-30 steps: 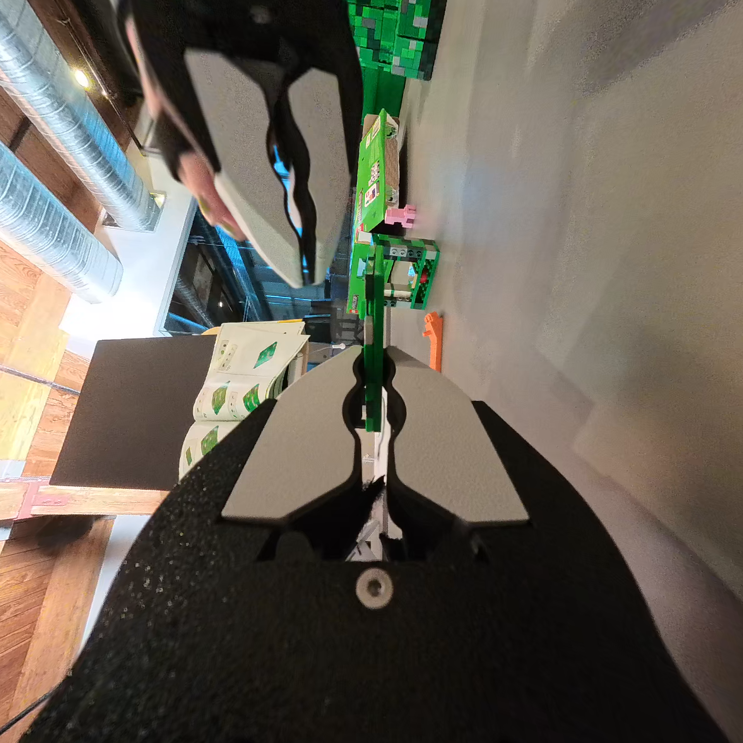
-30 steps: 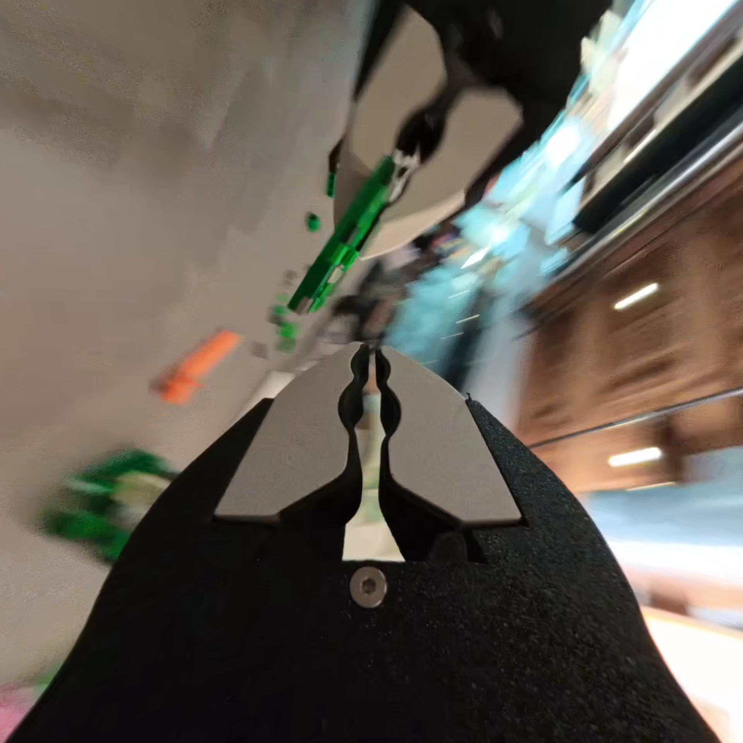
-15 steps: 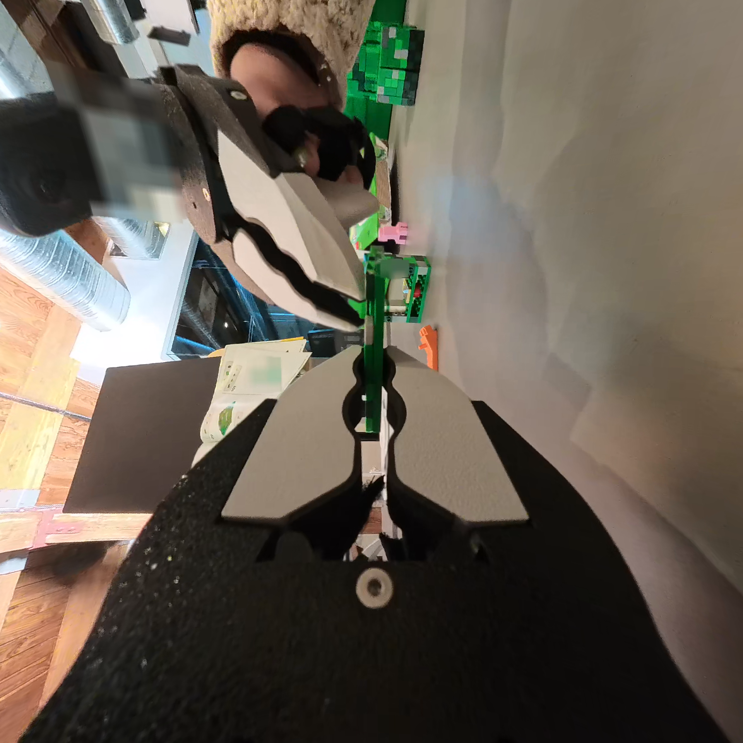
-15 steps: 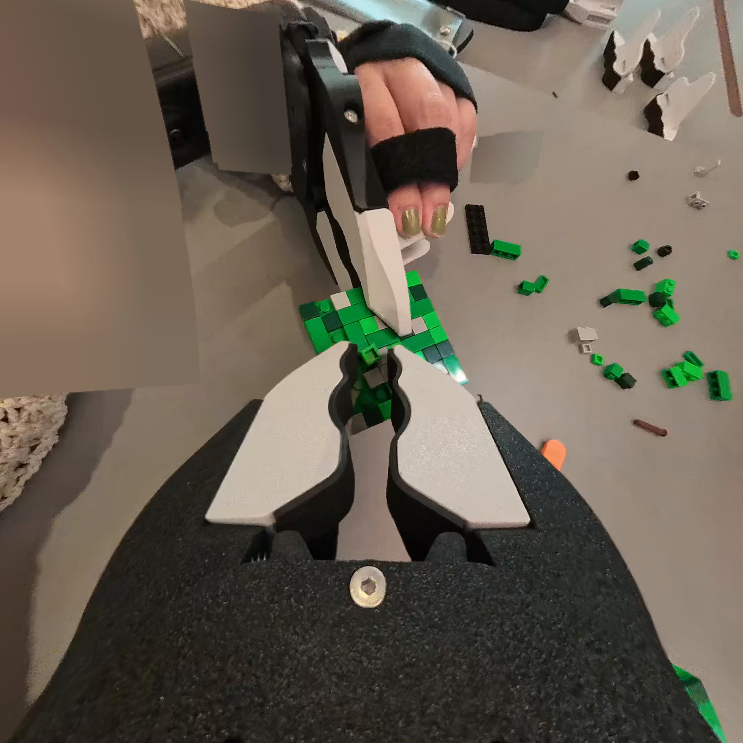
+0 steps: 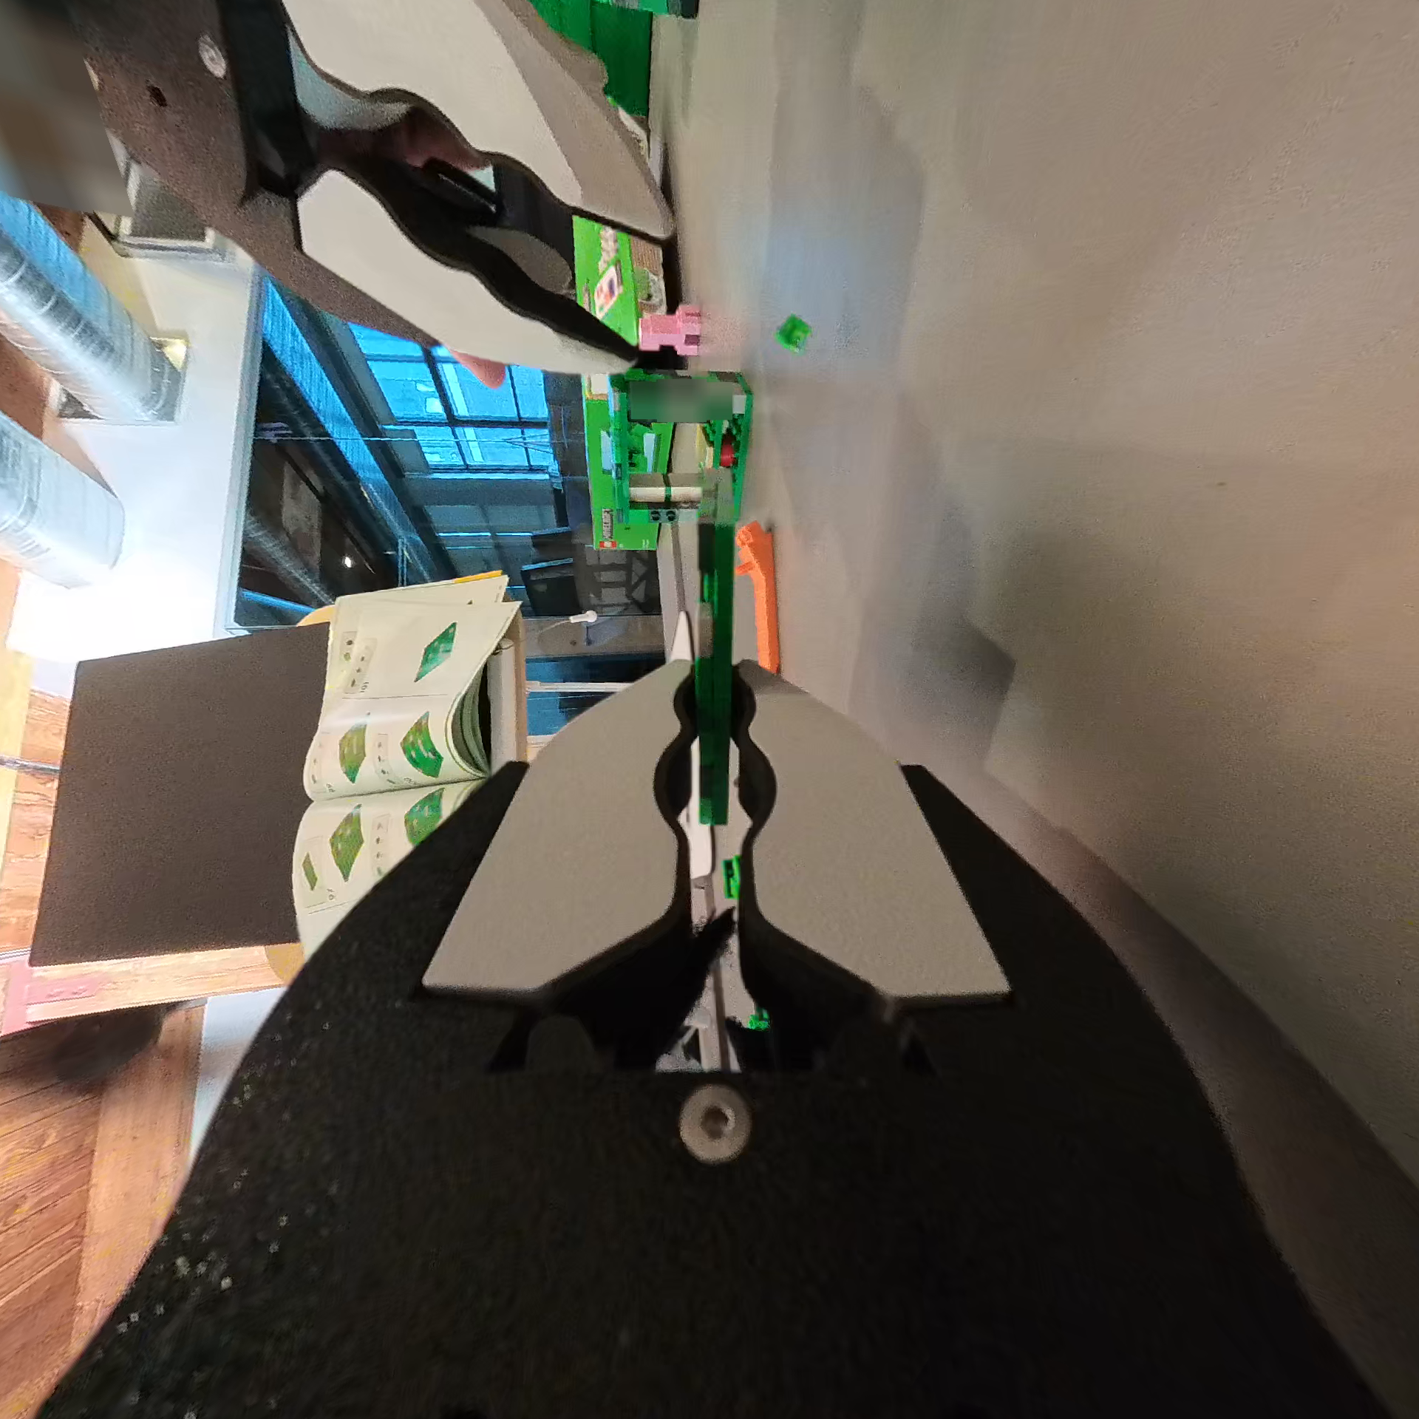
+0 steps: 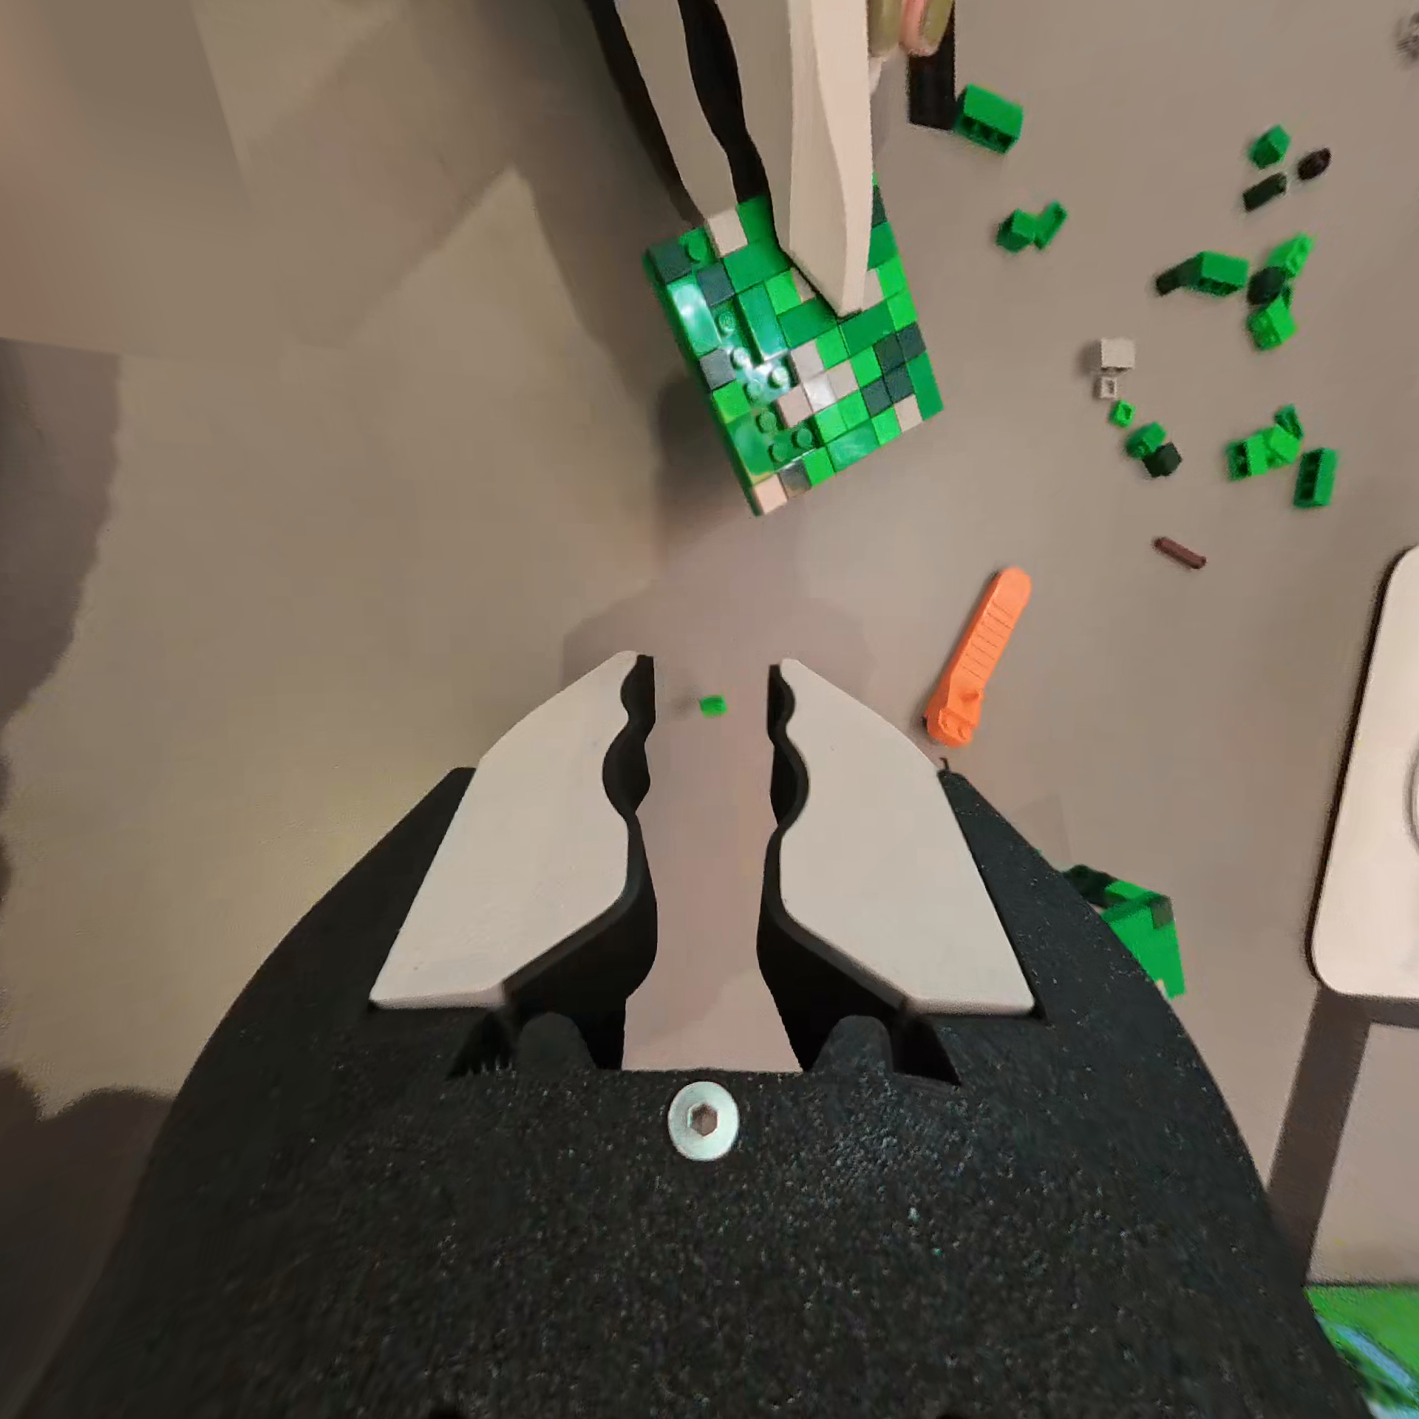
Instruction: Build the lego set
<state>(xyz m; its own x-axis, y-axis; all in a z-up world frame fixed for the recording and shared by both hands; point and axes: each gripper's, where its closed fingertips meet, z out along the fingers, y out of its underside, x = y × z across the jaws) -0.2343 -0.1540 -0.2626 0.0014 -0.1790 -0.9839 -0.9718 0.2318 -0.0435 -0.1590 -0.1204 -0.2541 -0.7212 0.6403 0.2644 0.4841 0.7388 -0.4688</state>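
**Plate held edge-on while a loose stud piece lies free**

Between the left gripper (image 5: 718,683) fingers, the green mosaic plate (image 5: 714,691) is clamped by one edge, apparently so its studded face stays clear for the other tool to work on. In the left wrist view it shows as a thin green strip running toward 12 o'clock, so its flat face is turned sideways to that camera. Seen from the right wrist view, the same plate (image 6: 798,353) hangs at about 12 o'clock above the grey table (image 6: 345,461), studs facing the lens, its long side slanting from 11 toward 5 o'clock and its free corner lowest.

The right gripper (image 6: 710,676) stands apart and empty. A tiny green piece (image 6: 712,704) lies on the table between its fingertips, touching neither; it probably needs picking up again before it can be pressed onto the plate. At 2 o'clock lies an orange brick separator (image 6: 979,653), with loose green bricks (image 6: 1267,453) beyond. An open instruction booklet (image 5: 399,737) stands at 9 o'clock in the left wrist view.
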